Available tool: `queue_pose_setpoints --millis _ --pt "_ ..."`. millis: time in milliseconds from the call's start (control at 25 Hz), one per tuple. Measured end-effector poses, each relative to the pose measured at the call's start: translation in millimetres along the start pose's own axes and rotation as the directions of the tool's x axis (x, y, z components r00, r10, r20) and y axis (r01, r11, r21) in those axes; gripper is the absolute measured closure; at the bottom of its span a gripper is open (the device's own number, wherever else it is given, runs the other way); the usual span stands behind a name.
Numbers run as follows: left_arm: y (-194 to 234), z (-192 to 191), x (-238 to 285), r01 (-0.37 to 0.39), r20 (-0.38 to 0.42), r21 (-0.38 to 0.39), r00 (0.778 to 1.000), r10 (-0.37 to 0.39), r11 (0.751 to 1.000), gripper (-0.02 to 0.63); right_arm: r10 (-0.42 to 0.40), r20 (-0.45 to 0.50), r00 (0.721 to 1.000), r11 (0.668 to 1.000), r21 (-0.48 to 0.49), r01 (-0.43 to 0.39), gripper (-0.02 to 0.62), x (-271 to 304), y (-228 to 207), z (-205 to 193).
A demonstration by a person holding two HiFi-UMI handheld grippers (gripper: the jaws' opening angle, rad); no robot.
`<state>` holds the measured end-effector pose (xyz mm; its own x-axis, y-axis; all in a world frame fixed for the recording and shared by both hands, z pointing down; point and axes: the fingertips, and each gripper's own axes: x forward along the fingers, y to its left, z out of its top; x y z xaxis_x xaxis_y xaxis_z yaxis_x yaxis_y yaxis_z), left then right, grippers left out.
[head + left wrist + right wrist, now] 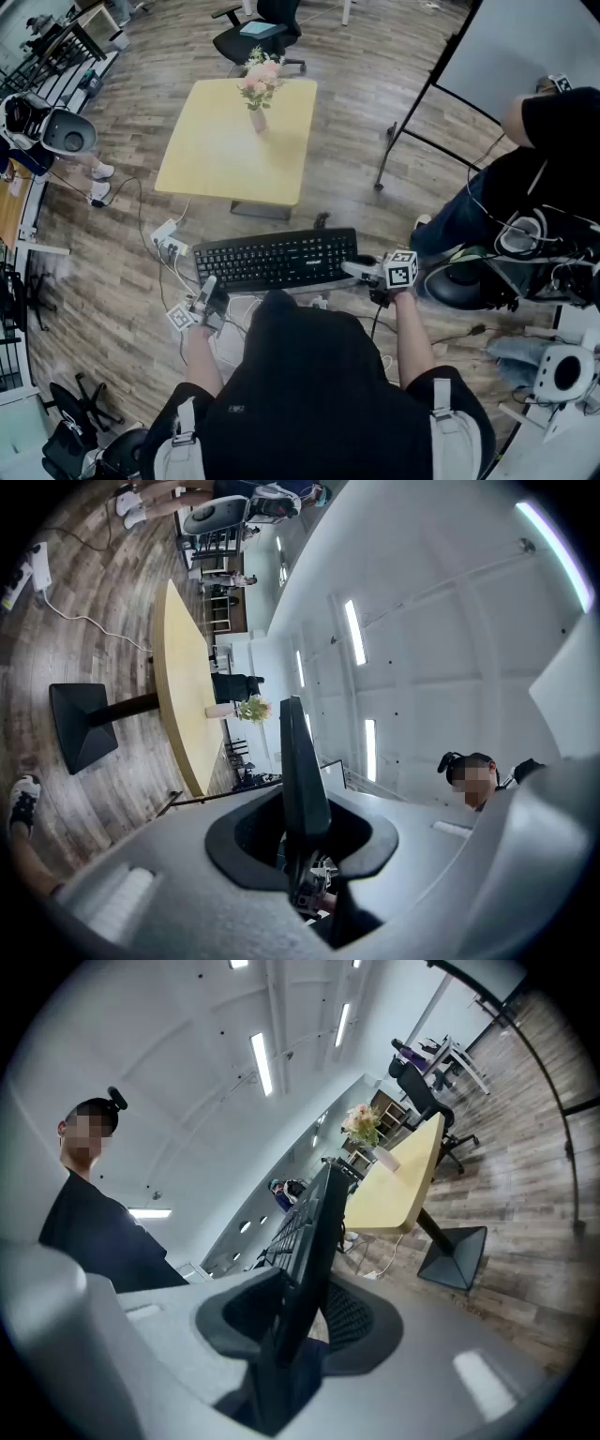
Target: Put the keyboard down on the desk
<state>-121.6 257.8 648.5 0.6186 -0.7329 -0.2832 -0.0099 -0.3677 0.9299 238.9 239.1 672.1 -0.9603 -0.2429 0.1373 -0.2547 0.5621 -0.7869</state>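
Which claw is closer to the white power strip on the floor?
Left. The left claw holds the left end of the keyboard, above and beside the power strip; the right claw holds the opposite end, farther away.

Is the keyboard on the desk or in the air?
In the air: the keyboard hangs over the floor, short of the desk, clamped by the left gripper and right gripper.
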Motion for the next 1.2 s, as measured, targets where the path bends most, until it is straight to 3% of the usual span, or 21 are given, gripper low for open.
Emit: queue_pose_setpoints --millis 760,1200 --pt "0 1 2 -0.011 -0.013 -0.001 1.000 0.011 1.000 0.526 -0.026 -0.027 0.999 0.999 0.025 0.027 0.459 3 -6 -4" --pt "11 37 3 -0.007 -0.019 -0.019 1.000 0.007 1.000 0.526 -0.049 -0.044 0.998 0.998 0.031 0.051 0.457 36 -12 11"
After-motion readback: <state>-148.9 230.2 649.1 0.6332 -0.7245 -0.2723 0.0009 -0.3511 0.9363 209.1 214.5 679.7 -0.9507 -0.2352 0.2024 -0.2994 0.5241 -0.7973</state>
